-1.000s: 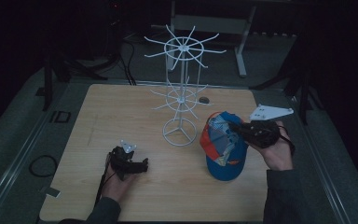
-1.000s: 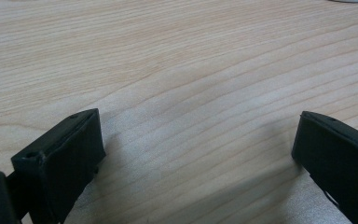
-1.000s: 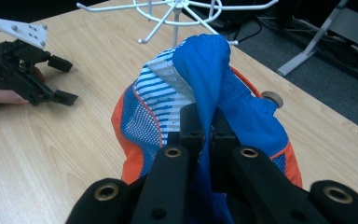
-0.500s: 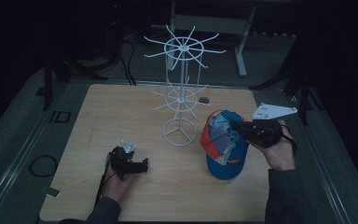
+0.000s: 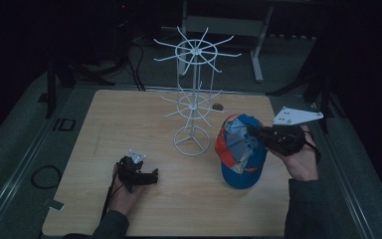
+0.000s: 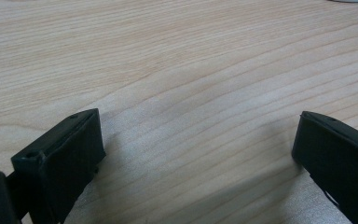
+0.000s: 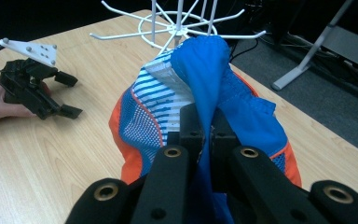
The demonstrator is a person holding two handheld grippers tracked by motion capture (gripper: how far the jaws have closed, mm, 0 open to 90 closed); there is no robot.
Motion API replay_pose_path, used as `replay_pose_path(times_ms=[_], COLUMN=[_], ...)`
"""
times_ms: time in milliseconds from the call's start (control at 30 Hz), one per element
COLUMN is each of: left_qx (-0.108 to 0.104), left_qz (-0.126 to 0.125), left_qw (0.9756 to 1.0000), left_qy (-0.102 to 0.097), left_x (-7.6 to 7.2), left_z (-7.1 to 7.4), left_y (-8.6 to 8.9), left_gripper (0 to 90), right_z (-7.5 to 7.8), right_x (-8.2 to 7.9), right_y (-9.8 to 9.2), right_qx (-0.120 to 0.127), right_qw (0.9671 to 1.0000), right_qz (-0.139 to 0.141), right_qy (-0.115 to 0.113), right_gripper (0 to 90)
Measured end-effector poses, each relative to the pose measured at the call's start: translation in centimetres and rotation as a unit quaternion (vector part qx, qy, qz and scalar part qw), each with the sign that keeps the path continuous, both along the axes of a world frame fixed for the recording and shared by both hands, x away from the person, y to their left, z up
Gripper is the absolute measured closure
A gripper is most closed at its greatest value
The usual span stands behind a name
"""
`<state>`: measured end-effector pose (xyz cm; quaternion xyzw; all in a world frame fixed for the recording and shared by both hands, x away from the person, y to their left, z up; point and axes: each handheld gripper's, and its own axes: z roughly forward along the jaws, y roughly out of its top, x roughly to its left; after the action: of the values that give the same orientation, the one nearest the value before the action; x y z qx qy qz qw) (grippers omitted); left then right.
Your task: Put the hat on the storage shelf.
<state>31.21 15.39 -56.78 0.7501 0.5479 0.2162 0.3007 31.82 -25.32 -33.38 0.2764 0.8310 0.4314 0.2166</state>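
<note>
1. Dark room; wooden table (image 5: pixel 129 119) at frame centre, white wire rack (image 5: pixel 193 99) standing at its upper middle.
2. My right gripper (image 7: pixel 204 128) has its fingers clamped on a fold of the blue-and-orange cap (image 5: pixel 241 149), right of centre, just beside the rack base.
3. I judge the cap light, soft and floppy; grip at a seam or the stiffer brim.
4. My left gripper (image 5: pixel 146 174) rests lower left, fingers spread, empty.

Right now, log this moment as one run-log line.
right tool: shut on cap, lifting its crown | left tool: open, resting on table | wire rack: bare, upright | stage: cap not yet hung
</note>
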Motion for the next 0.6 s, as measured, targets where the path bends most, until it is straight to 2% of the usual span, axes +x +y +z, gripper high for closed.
replay_pose_path(times_ms=[600], left_qx=[0.0], left_qz=[0.0], left_qw=[1.0], left_qy=[0.0], left_x=[0.0], left_z=[0.0], left_y=[0.0], left_gripper=[2.4], right_z=[1.9], right_x=[-0.1], right_y=[-0.1], right_qx=[0.005], right_qw=[0.9998], right_qz=[0.002], right_qy=[-0.019], right_gripper=[87.6])
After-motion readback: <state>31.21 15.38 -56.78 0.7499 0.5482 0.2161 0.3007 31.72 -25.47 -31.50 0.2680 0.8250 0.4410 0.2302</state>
